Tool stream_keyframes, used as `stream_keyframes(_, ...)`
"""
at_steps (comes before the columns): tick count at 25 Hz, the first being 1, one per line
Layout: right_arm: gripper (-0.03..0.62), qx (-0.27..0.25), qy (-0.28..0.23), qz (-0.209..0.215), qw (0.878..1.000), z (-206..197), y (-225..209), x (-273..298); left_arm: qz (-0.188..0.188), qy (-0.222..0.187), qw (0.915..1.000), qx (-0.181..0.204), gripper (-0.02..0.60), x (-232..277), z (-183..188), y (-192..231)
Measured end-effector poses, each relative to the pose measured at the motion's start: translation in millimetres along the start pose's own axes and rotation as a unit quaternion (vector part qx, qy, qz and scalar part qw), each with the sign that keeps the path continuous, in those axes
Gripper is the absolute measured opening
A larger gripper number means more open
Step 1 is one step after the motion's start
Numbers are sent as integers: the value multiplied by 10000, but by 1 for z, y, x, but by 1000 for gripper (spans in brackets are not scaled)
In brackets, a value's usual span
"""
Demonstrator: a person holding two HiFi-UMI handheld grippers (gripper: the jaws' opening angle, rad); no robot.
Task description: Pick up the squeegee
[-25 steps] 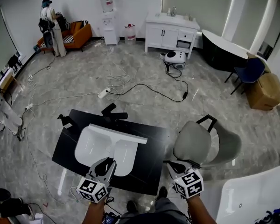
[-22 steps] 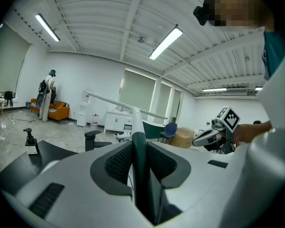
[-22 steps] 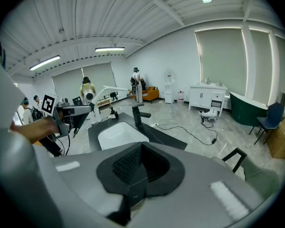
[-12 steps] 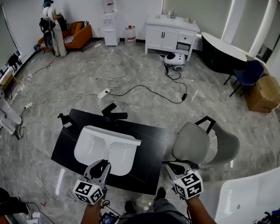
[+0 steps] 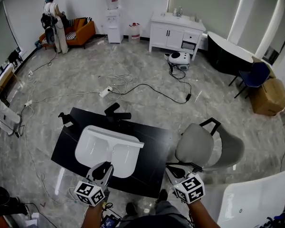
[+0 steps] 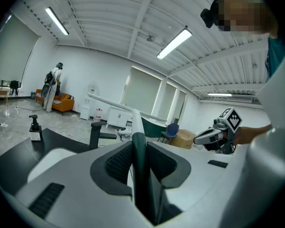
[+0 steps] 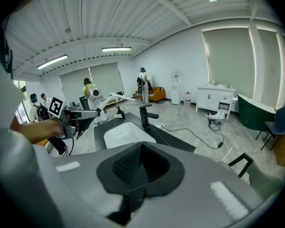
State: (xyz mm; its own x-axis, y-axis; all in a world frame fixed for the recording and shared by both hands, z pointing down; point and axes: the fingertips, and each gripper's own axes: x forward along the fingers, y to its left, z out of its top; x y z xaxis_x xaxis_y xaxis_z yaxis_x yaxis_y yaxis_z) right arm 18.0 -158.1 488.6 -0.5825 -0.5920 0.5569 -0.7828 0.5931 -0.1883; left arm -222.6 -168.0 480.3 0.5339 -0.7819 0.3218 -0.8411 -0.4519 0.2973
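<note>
The squeegee [image 5: 118, 137] has a long white blade and a dark handle; it hangs just above the white sink basin [image 5: 92, 148]. My left gripper [image 5: 103, 171] is shut on the handle, at the front edge of the black counter [image 5: 154, 156]. In the left gripper view the dark handle [image 6: 138, 148] stands clamped between the jaws of that gripper [image 6: 138, 141], with the white blade [image 6: 111, 103] running off to the upper left. My right gripper [image 5: 173, 171] is off the counter's front right corner. Seen in its own view, this gripper [image 7: 141, 152] is shut with nothing in it.
A black faucet [image 5: 117, 115] and a soap dispenser [image 5: 64, 119] stand on the counter's far side. A grey chair [image 5: 202, 146] sits right of the counter, a white tub [image 5: 249, 201] at the lower right. Cables [image 5: 133, 87] trail over the floor. A person [image 5: 52, 23] stands far back left.
My left gripper has drawn back slightly toward the counter's front edge, carrying the squeegee with it. The right gripper has stayed put.
</note>
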Motion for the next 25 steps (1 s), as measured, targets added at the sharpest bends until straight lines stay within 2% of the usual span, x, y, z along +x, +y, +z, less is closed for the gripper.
stream_keyframes(6,8,18,77,118,9999,-2,4,16,-217,322,9991,-144,97,17,-25,-2)
stream_keyframes(9,8,47,99,136,9998,2,3,24,-272,388,9988,-136,97,25,-24,1)
stream_keyframes(18,8,13,-63,178,9998,25,-4,29,-115,280,9995,-16,97,27,3,4)
stream_keyframes(25,8,-65,-94,253,9996,25,-10,13,-15,246,9997,-4,97,26,2,-12)
